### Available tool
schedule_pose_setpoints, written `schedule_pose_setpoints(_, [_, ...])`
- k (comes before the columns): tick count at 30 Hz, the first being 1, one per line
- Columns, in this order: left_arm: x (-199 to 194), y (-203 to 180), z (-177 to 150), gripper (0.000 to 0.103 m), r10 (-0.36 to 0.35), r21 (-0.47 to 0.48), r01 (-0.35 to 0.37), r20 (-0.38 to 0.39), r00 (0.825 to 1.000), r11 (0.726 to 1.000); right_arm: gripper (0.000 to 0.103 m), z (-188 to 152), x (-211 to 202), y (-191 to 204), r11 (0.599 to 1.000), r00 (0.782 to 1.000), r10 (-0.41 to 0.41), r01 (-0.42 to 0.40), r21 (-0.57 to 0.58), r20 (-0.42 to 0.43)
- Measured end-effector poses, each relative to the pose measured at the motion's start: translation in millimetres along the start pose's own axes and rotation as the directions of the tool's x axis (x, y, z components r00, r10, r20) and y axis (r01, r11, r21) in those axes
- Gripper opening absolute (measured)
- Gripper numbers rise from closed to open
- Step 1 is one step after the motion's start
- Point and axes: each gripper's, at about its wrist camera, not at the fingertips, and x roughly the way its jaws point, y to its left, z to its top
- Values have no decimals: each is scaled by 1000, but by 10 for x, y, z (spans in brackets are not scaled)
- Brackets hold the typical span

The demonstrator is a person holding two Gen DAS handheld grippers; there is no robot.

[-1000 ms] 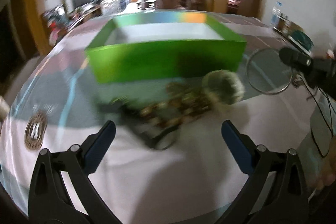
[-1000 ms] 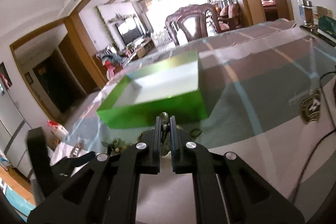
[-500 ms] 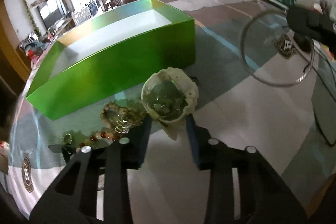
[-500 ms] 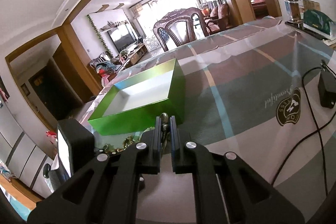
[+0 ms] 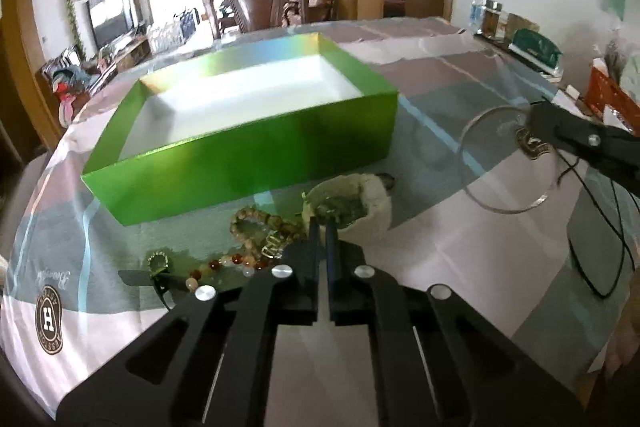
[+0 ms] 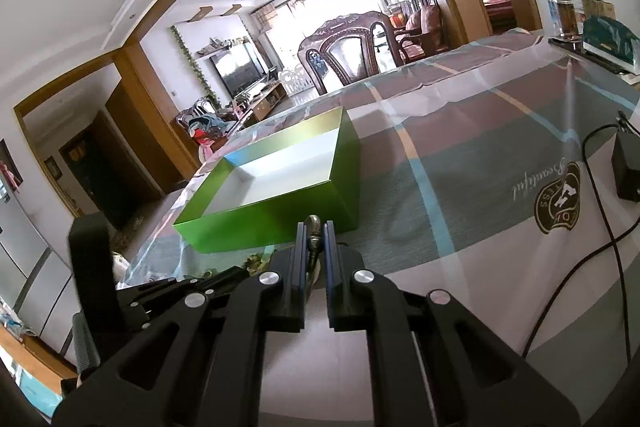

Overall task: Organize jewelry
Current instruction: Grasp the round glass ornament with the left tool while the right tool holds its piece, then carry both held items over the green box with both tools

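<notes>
The jewelry lies in a loose heap on the worktop (image 5: 400, 291) just in front of the green box (image 5: 248, 163): a pale pouch (image 5: 352, 205) w/ dark pieces in it, a tan bead bracelet (image 5: 256, 223), a red-and-white bead string (image 5: 224, 265), a small gold ring (image 5: 158, 261). The box is open and looks empty inside.

Our left gripper (image 5: 322, 227) has its fingers nearly together at the pouch's near rim; whether they pinch the rim we can't tell. Our right gripper (image 6: 312, 237) is clamped on a thin wire bangle (image 5: 506, 159), held up off the worktop, well right of the box.

Step in hand, we judge: lift the pouch, bring the bangle over. Next move calls for a firm grip on the rim, then carrying both over the box wall w/o spilling.

In the right view only the bangle's clasp shows btw the fingers, and the heap is mostly hidden behind them.
</notes>
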Motion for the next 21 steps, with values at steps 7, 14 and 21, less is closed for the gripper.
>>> schedule_pose_setpoints(7, [-225,91,3,10,-19,-30,20,47,999,999,8,-8,5,12,1000,1000,2,-2,-4,-1])
schedule_pose_setpoints(14, [-89,-63,-20,43,20,63,-22,26,999,998,8,-48,47,-12,1000,1000,7,-7,1,-14])
schedule_pose_setpoints(21, [140,57,-68,20,-1,-8,1,-57,998,1000,8,-47,72,-31,1000,1000,4,-4,8,-15])
